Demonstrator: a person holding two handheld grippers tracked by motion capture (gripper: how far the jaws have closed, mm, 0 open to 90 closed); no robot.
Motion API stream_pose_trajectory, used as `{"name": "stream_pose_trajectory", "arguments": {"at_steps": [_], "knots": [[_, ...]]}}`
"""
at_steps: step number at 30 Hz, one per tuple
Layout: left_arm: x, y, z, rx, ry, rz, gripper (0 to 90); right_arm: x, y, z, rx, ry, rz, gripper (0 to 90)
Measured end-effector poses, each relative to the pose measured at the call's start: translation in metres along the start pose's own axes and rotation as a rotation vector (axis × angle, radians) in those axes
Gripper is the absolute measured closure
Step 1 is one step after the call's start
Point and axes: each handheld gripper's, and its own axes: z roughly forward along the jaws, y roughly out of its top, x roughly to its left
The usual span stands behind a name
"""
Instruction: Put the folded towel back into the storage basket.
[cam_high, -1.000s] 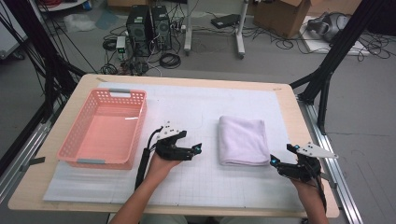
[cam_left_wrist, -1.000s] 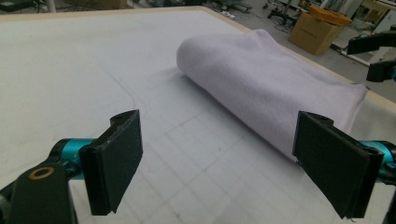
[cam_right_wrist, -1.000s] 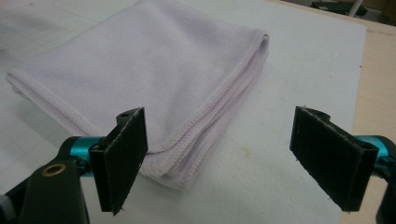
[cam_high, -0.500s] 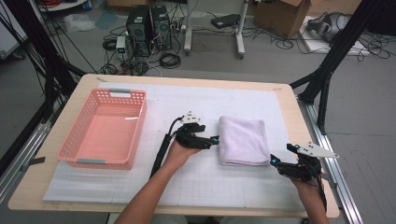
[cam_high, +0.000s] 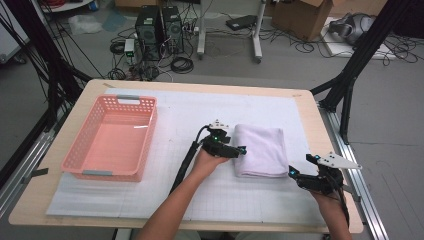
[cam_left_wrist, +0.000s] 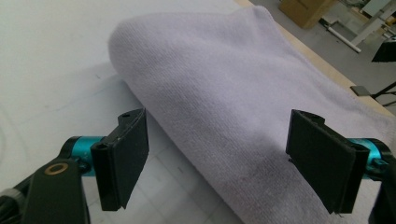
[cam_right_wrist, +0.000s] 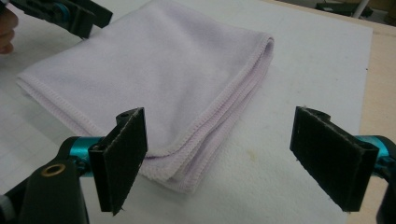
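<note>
The towel (cam_high: 260, 150) lies folded flat on the white mat (cam_high: 175, 195), right of the basket (cam_high: 112, 137) and well apart from it. The left gripper (cam_high: 241, 151) stands at the towel's left folded edge, jaws wide apart after closing slightly, nothing between the pads; in the left gripper view the rounded fold (cam_left_wrist: 224, 116) fills the gap ahead of them. The right gripper (cam_high: 291, 172) sits just beside the towel's near right corner, jaws wide apart and empty; the right gripper view shows the stitched corner layers (cam_right_wrist: 187, 154) in front of them. Handling judgement: the towel is light, soft and limp, not fragile, with no stiffness to carry its own shape. A single-point hold would let the layers sag and unfold. Take hold at the edges, clamping all layers together: at the fold on the left, at the hemmed corner on the right.
</note>
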Motion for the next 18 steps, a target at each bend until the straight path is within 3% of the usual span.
{"name": "stream_pose_trajectory", "arguments": {"at_steps": [11, 15, 18], "knots": [[0.0, -0.005, 0.02, 0.058, 0.015, -0.033, 18.2, -0.001, -0.001, 0.001, 0.004, 0.004, 0.005, 17.7], [-0.001, -0.004, 0.02, 0.066, 0.015, -0.019, 18.9, -0.002, -0.001, 0.002, 0.008, 0.005, 0.008, 17.7], [-0.003, -0.005, 0.021, 0.074, 0.027, 0.008, 26.1, -0.001, -0.001, 0.002, 0.012, 0.005, 0.012, 17.7]]}}
